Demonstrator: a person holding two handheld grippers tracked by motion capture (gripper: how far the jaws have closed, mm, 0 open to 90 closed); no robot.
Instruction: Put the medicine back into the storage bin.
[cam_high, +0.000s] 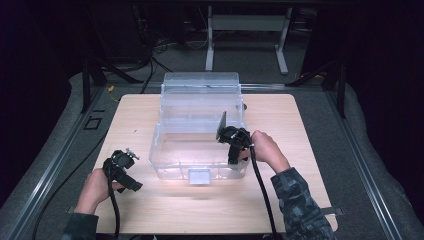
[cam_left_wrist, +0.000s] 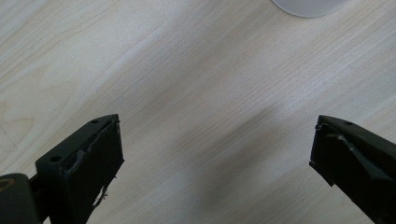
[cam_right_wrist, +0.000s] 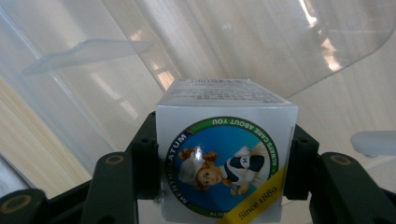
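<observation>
1. A small white box (cam_right_wrist: 226, 154) is gripped between the jaws of the right gripper (cam_high: 231, 137), held over the open clear plastic bin (cam_high: 172, 155) at its right side.
2. The box is not yet put down inside; release is judged to remain.
3. The left gripper (cam_left_wrist: 217, 158) is wide open and empty over the table (cam_left_wrist: 187, 70).
4. On the box, "MENTHOLATUM", "ALWAYS CARE ABOUT YOU" and "Since 1889" can be read.

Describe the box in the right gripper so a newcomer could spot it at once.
Start at the clear bin in the middle of the wooden table. Over its right side, the right gripper clamps a small carton. It is white, with a round blue logo of a little nurse and a yellow "Since 1880" band.
</observation>
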